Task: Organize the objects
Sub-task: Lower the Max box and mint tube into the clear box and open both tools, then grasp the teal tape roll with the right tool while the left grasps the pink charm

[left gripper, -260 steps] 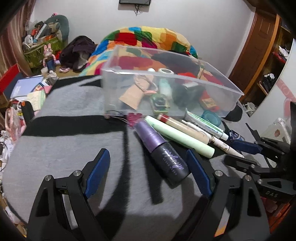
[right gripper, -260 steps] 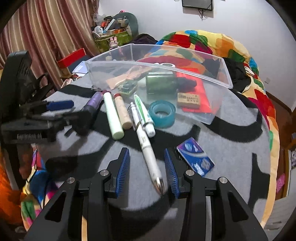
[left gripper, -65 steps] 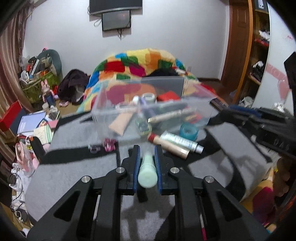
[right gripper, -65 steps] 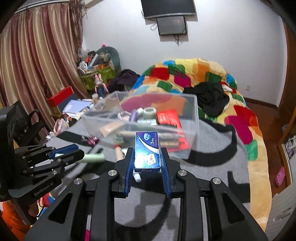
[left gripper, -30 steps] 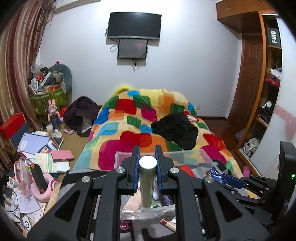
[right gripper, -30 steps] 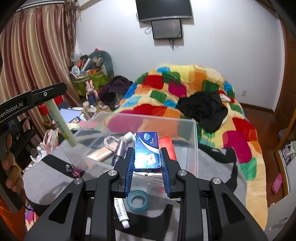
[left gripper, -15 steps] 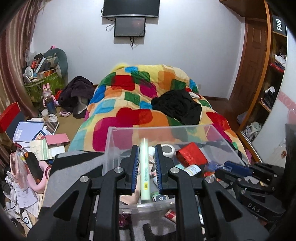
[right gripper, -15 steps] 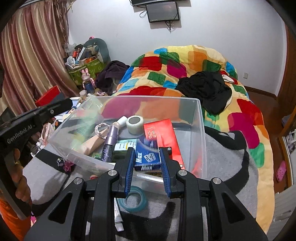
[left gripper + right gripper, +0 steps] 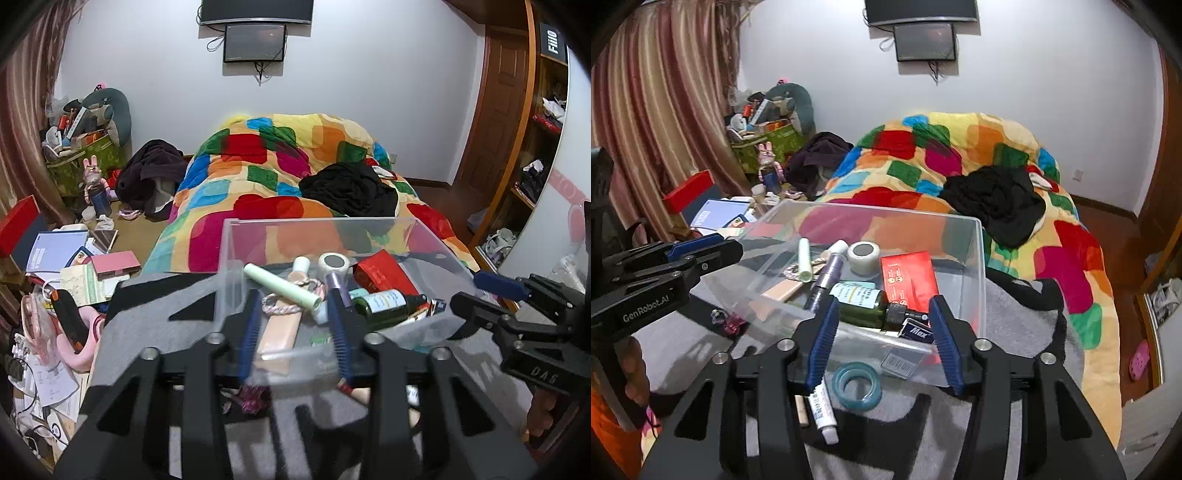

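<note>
The pale green tube (image 9: pixel 282 288) lies inside the clear box (image 9: pixel 236 236) at frame centre, across a pink rope ring. The blue packet (image 9: pixel 916 329) rests by the green bottle (image 9: pixel 862 304). Left gripper (image 9: pixel 295 332) and right gripper (image 9: pixel 882 338) both hang spread apart, holding nothing.

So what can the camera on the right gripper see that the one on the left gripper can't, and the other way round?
Only the right wrist view shows the teal tape ring and white tube lying on the grey blanket outside the clear bin. Only the left wrist view shows the wooden shelves and door. Both show the bin holding the pale green tube, the green bottle and the red packet, with both grippers open above it.
</note>
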The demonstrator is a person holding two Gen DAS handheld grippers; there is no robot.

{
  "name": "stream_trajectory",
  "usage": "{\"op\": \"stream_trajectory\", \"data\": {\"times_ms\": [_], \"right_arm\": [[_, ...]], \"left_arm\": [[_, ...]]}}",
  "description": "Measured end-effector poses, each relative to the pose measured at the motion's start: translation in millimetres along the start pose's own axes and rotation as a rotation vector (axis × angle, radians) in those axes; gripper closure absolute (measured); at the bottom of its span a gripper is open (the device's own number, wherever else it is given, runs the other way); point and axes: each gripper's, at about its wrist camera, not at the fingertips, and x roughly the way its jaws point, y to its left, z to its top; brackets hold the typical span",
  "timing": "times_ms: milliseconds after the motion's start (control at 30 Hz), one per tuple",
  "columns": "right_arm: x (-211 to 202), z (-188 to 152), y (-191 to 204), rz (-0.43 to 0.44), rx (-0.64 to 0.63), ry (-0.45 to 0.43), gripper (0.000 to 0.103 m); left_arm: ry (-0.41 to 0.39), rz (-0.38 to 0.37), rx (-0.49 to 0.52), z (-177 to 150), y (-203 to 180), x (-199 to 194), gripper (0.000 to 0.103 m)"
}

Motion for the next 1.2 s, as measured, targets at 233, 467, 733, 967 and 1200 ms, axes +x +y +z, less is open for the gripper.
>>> {"op": "stream_trajectory", "data": {"times_ms": [233, 467, 733, 967, 1200], "right_arm": [[-13, -10, 6, 0.016, -0.022, -0.006, 0.046], [-13, -29, 8, 0.015, -0.033, 0.033, 0.041], [17, -54, -11, 0.020, 0.051, 0.167, 0.038], [35, -55, -4, 0.047, 0.034, 0.221, 0.038], [42, -51, 3, 0.061, 0.017, 0.228, 0.054]], "left_arm": [[0.016, 0.058, 0.006, -15, 23, -14, 0.042], [0.107, 0.070, -0.018, -39, 45, -4, 0.034], [0.300, 0.013, -0.008, -60, 46, 40, 0.034], [0.350, 0.033, 0.053, -59, 37, 56, 0.034], [0.325, 0.023, 0.049, -58, 37, 53, 0.053]]}}
